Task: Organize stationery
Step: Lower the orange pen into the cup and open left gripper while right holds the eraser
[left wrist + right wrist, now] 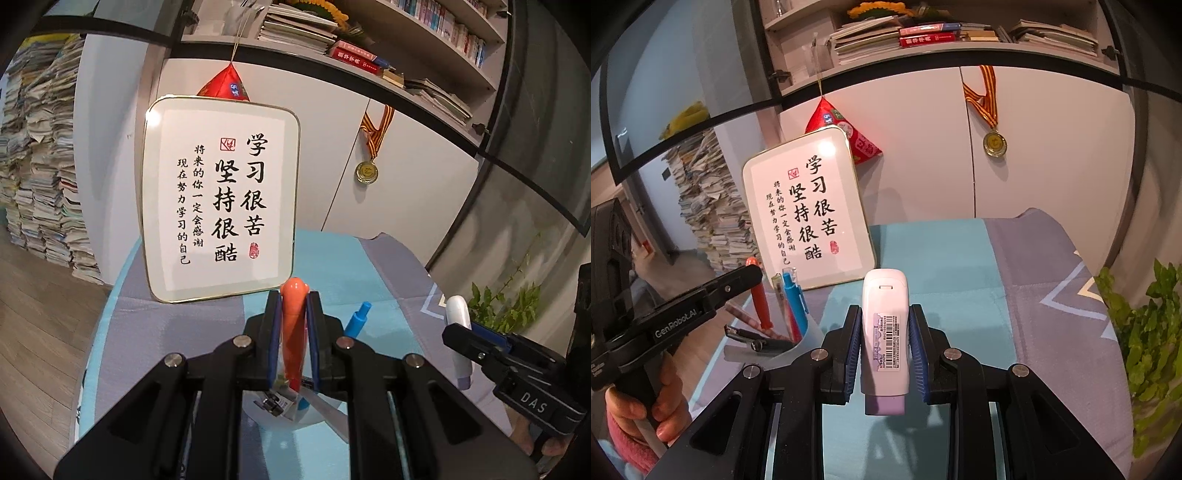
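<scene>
My left gripper [294, 299] is shut on an orange pen [293, 332], held upright over a translucent pen holder [295, 413]. In the right wrist view the holder [809, 341] stands at the left with the orange pen [761, 299], a blue pen [796, 306], a patterned pen and a black clip in it. A blue pen [356, 319] shows right of my left gripper. My right gripper [885, 314] is shut on a white correction tape with a purple cap [885, 332], held upright above the table; it also shows in the left wrist view [458, 325].
A framed calligraphy sign [221, 199] leans against the white cabinet at the table's far edge. The table has a teal and grey cloth [960, 266]. A green plant [1148, 350] stands at the right. Stacks of papers [40, 166] rise at the left.
</scene>
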`<action>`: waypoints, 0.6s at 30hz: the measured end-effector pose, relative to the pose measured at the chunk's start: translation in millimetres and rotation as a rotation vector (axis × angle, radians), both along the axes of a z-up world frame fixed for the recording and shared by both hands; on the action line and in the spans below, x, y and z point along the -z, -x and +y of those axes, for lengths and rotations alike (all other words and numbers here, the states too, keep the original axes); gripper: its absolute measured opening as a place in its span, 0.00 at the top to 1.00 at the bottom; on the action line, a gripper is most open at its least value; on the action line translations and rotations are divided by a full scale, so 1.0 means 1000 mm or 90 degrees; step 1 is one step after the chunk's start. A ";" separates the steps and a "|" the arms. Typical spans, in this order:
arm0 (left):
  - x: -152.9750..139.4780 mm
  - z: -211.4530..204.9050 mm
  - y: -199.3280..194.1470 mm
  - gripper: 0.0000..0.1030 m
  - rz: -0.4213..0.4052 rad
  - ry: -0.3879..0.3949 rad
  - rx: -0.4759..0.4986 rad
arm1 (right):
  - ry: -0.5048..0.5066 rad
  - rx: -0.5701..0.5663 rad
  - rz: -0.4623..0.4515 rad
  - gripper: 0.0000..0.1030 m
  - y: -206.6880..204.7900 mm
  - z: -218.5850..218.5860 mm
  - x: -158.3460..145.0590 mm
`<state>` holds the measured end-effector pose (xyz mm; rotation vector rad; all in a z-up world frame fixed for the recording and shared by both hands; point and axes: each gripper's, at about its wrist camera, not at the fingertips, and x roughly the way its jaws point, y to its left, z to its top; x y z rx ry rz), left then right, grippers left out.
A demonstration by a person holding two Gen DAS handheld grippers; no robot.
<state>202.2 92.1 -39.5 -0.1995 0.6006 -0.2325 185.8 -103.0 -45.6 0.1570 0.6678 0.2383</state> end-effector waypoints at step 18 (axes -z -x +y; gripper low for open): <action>0.004 -0.003 0.005 0.89 -0.034 -0.036 -0.008 | -0.007 -0.001 0.005 0.74 0.003 -0.004 0.002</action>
